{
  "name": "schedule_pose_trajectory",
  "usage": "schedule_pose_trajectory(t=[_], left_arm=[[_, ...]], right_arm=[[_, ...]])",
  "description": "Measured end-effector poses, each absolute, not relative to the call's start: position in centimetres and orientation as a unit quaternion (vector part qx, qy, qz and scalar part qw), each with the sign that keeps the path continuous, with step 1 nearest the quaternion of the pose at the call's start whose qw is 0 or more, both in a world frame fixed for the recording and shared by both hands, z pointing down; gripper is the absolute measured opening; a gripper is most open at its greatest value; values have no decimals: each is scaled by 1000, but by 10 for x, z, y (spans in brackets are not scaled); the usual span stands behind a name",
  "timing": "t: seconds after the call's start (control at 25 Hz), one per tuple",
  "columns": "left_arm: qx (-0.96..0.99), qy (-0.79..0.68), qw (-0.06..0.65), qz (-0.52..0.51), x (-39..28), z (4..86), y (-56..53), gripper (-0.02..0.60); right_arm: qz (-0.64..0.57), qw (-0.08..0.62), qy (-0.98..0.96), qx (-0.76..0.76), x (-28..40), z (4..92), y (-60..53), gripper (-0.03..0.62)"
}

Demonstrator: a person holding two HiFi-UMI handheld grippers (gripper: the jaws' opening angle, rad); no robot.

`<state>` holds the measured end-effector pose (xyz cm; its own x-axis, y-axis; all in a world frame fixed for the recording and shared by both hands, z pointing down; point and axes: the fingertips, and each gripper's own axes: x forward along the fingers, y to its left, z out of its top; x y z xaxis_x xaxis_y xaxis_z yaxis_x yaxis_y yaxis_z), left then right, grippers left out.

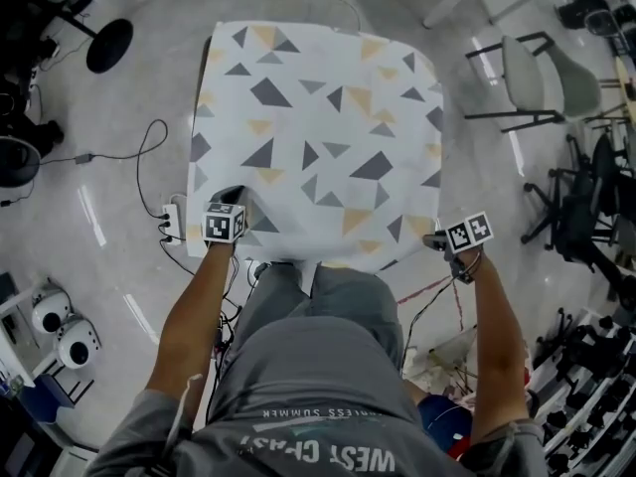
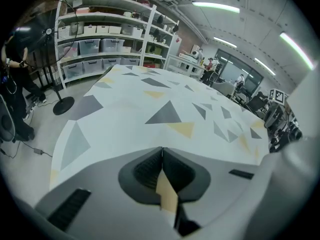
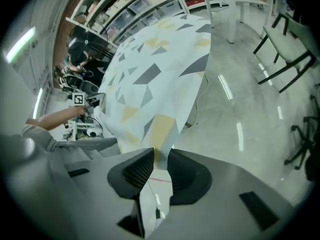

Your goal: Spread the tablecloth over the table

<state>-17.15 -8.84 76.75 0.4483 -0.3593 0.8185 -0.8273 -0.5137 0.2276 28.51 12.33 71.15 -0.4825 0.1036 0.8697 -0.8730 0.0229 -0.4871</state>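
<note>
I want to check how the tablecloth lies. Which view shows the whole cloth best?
The head view: it looks down on the whole tablecloth, edges included. The left gripper view skims its top from the near edge; the right gripper view sees it slantwise, one side hanging.

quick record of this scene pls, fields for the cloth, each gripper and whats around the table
tablecloth: white with grey and yellow triangles, spread over the table top
left gripper: jaws together on the tablecloth's near left edge
right gripper: jaws apart, the tablecloth's hanging near right corner between them, not pinched
table: hidden under the tablecloth
floor: power strip beside the left gripper; chair at far right
</note>
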Motion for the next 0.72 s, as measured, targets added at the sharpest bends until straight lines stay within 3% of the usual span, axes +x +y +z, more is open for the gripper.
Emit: schedule_pose_trajectory(t=[0.16,0.72], left_arm=[[792,-377,316,360,-168,768,-86,-2],[795,-359,289,393,-156,771,-85,0]], right_arm=[[589,465,-560,351,305,744,116,117],[576,440,-515,458,356,767,75,146]])
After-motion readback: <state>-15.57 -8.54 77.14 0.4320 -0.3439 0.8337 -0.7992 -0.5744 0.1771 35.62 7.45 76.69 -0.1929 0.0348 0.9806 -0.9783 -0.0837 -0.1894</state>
